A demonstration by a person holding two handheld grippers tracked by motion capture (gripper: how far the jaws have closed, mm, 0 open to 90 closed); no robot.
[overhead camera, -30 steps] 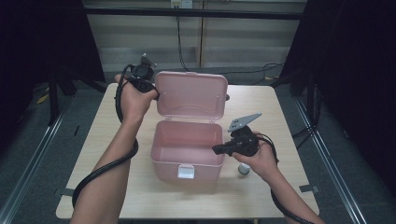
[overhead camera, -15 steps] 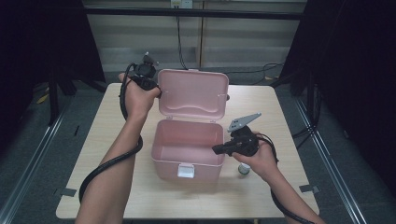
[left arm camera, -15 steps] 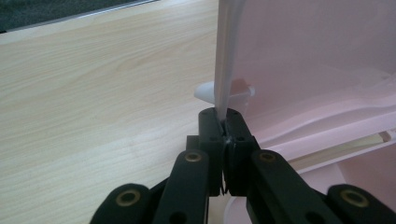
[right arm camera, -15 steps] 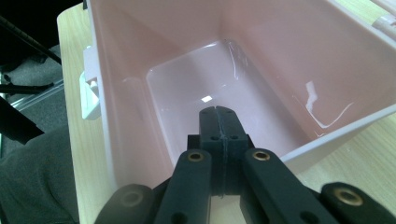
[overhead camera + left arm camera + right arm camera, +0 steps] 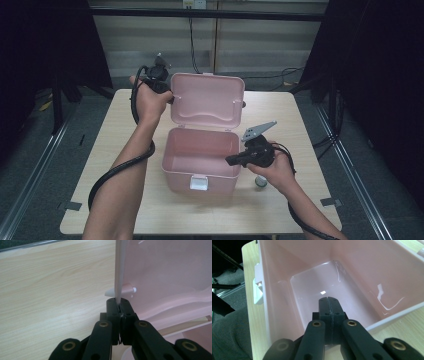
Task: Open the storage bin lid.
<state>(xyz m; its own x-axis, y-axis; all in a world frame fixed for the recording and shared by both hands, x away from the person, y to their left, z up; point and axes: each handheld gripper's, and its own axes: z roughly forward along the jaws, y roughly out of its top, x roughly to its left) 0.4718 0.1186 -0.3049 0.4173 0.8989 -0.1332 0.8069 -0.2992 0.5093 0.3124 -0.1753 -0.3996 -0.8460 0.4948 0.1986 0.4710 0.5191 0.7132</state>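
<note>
Pink box (image 5: 200, 160) sits open on the table (image 5: 310, 115), its lid (image 5: 207, 100) standing upright. The left tongs (image 5: 119, 305) are clamped on the lid's side edge, which runs up between their tips. The right tongs (image 5: 329, 302) are pressed together with nothing between them, poised over the box's right rim, the bare interior just beyond their tips.

Table (image 5: 100, 150): light wood, square top.
Pink box (image 5: 200, 170): set at the table's middle, lid raised.
Small round object (image 5: 260, 182): laid just right of the pink box.
</note>
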